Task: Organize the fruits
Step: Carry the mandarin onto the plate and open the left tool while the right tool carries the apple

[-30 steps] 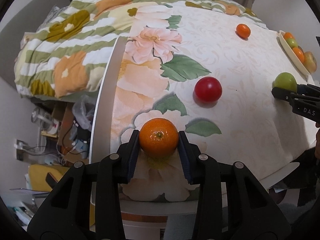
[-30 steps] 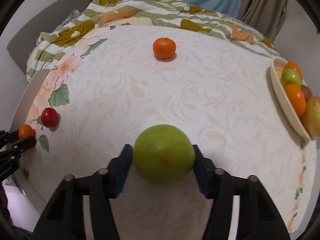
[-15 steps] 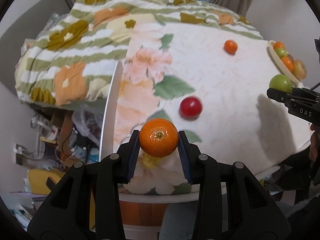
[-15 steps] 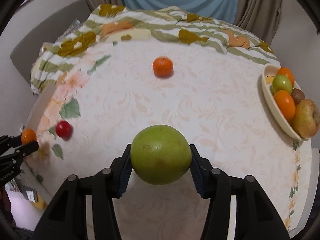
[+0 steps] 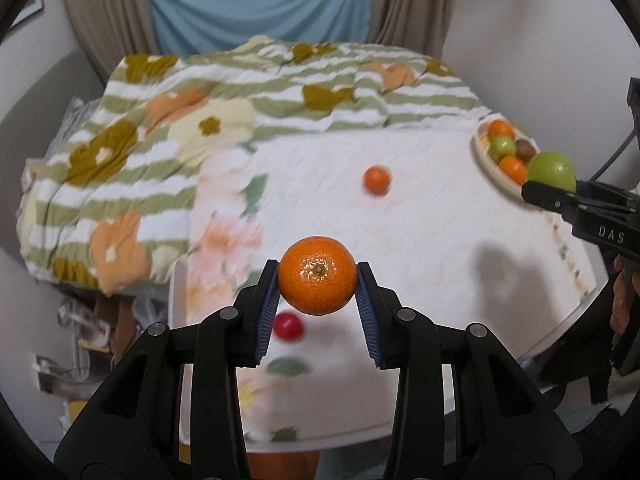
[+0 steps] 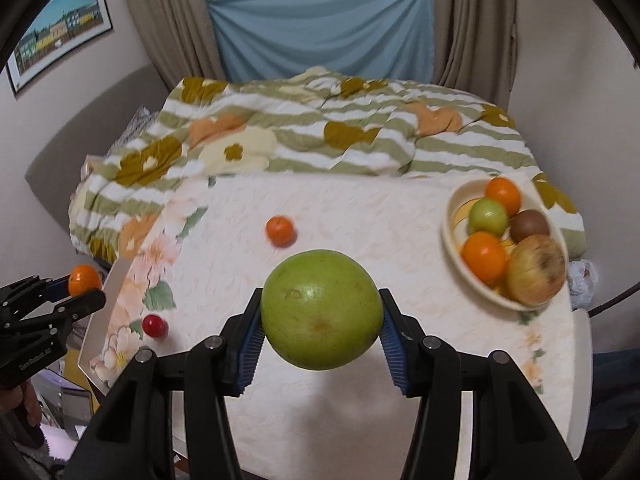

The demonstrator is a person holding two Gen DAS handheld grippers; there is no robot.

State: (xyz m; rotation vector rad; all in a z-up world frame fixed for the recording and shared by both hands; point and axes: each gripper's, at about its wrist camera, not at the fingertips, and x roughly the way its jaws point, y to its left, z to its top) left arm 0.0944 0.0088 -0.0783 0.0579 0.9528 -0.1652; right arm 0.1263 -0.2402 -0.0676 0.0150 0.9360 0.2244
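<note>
The left gripper (image 5: 317,288) clamps a small orange mandarin (image 5: 317,275) and the right gripper (image 6: 321,322) a large green fruit (image 6: 321,315), both above the floral-clothed table (image 6: 360,216); a loose mandarin (image 6: 281,231), a small red fruit (image 6: 154,325) and a cream fruit bowl (image 6: 450,224) sit below.

Even, fairly bright indoor light; soft shadows fall on the worktop (image 5: 460,240), one dark patch near its right edge; the worktop and quilt (image 6: 320,136) are motion-blurred, while the held orange (image 5: 317,275) stays sharp with small glare; fisheye bending and black corners.

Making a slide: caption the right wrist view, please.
Right gripper holds a green fruit above the table, bowl at right.
</note>
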